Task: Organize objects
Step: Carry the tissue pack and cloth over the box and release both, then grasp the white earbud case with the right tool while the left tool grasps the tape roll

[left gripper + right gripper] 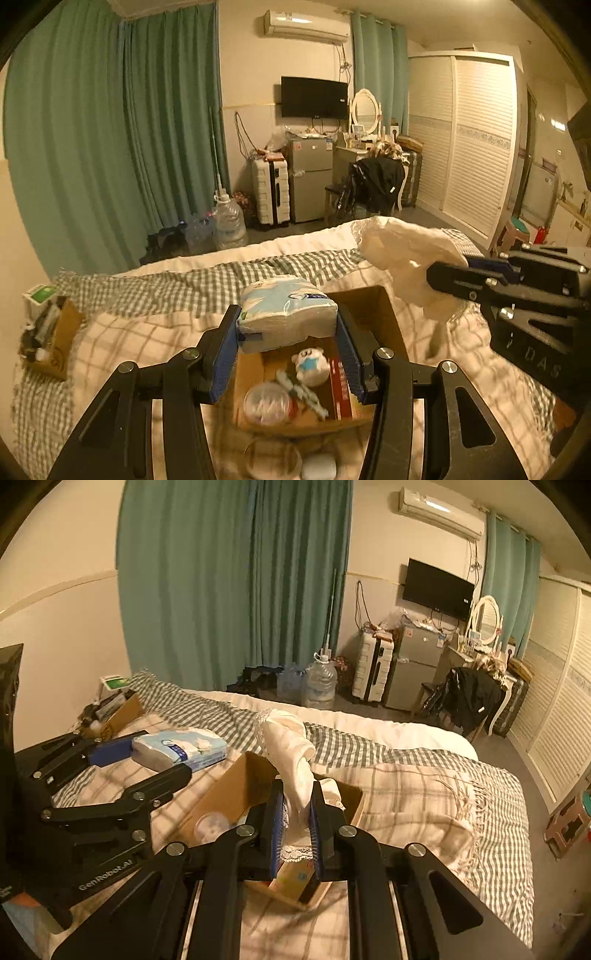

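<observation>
Now, tissue pack (286,314) clamped in left hand-held gripper (288,347)

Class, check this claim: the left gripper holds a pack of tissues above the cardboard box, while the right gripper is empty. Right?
Not quite. The right gripper is not empty: the right wrist view shows it shut on a white cloth. The left gripper does hold the pack of tissues above the cardboard box.

left hand-held gripper (287,354) | black linkages | blue pads | silver screws | white "GenRobot.AI" marking
</observation>
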